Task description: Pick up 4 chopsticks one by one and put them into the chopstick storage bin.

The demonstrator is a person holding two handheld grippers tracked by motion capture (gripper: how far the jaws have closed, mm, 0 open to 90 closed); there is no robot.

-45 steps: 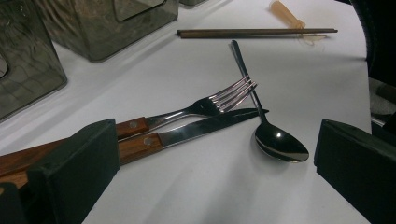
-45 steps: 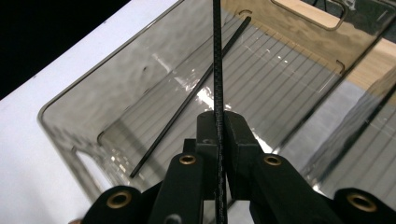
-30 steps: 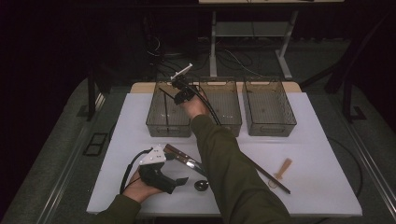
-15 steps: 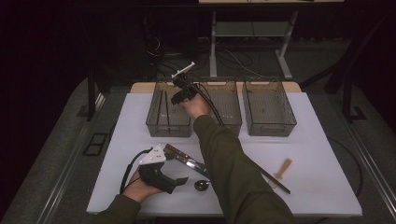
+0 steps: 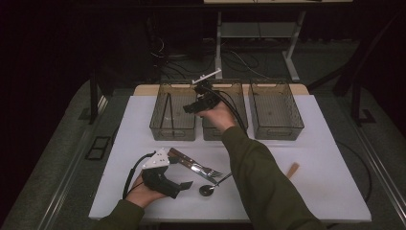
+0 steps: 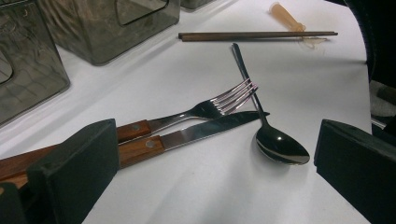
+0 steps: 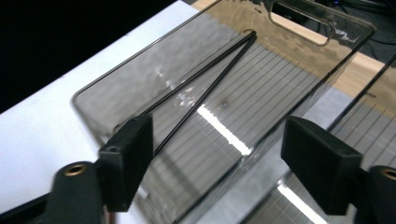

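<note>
Jaws of the right tool point(image 7: 219, 163) have just opened wide, empty, above black chopsticks point(image 7: 205, 88).

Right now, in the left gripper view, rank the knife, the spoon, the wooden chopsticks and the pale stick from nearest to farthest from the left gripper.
1. Knife, handle beside the gripper's left jaw.
2. Spoon, ahead, toward the right jaw.
3. Wooden chopsticks, lying crosswise farther off.
4. Pale stick, just beyond them.
</note>
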